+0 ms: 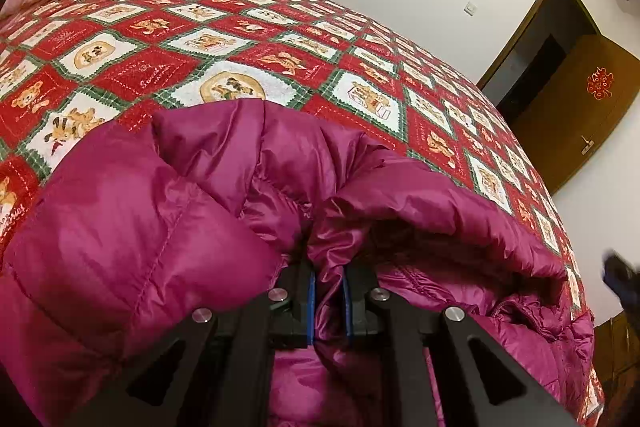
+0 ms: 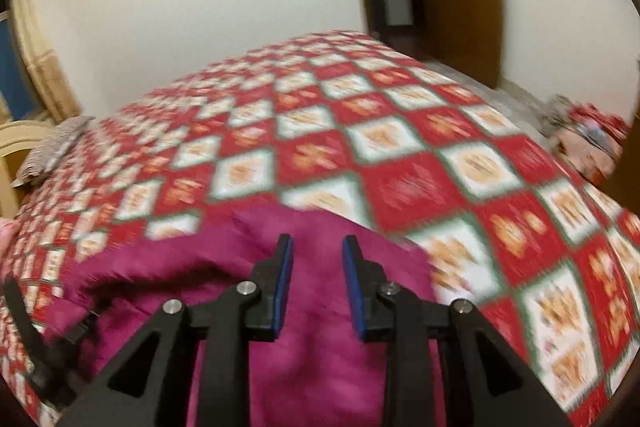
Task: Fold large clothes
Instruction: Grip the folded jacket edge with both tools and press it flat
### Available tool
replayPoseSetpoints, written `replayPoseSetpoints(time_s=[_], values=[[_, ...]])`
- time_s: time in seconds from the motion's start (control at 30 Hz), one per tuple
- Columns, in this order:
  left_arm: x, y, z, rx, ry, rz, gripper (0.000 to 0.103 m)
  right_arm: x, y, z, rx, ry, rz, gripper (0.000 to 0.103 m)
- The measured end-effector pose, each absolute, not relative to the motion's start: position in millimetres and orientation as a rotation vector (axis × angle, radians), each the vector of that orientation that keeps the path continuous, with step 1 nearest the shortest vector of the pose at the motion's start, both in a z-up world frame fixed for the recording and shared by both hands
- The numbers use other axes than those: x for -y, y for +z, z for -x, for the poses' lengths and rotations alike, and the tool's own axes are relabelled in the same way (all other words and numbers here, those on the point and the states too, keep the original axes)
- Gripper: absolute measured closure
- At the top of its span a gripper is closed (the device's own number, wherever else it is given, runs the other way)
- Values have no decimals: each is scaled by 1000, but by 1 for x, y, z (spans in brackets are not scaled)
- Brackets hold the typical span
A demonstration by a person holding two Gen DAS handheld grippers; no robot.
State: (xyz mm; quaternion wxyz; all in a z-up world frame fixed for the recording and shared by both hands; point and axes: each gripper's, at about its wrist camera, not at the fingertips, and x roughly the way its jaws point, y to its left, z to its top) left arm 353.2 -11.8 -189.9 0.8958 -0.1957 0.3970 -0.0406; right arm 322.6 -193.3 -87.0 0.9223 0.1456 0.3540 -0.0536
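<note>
Left gripper [image 1: 329, 269] clamped on a bunched fold of the magenta puffer jacket [image 1: 132, 227], fabric pinched between the blue pads. Right gripper [image 2: 317, 247] has jaws apart, nothing between them, over the jacket [image 2: 320, 347]; view blurred. Jacket lies crumpled on the red patchwork bedspread [image 1: 248, 27], at the near edge.

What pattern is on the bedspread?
Red and white checks with teddy bears, green-edged, on the bedspread; clearest in the left wrist view.
</note>
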Motion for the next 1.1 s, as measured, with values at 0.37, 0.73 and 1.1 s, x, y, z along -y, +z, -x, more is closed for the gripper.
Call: replayPoseSetpoints(time_s=[0.37, 0.73, 1.1], values=[[3, -190, -350, -840, -137, 471, 91, 116, -170, -337, -854, -64, -34, 75], [14, -101, -325, -701, -125, 278, 36, 122, -168, -333, -805, -51, -66, 75], [75, -176, -393, -886, -19, -49, 31, 120, -169, -331, -794, -58, -57, 75]])
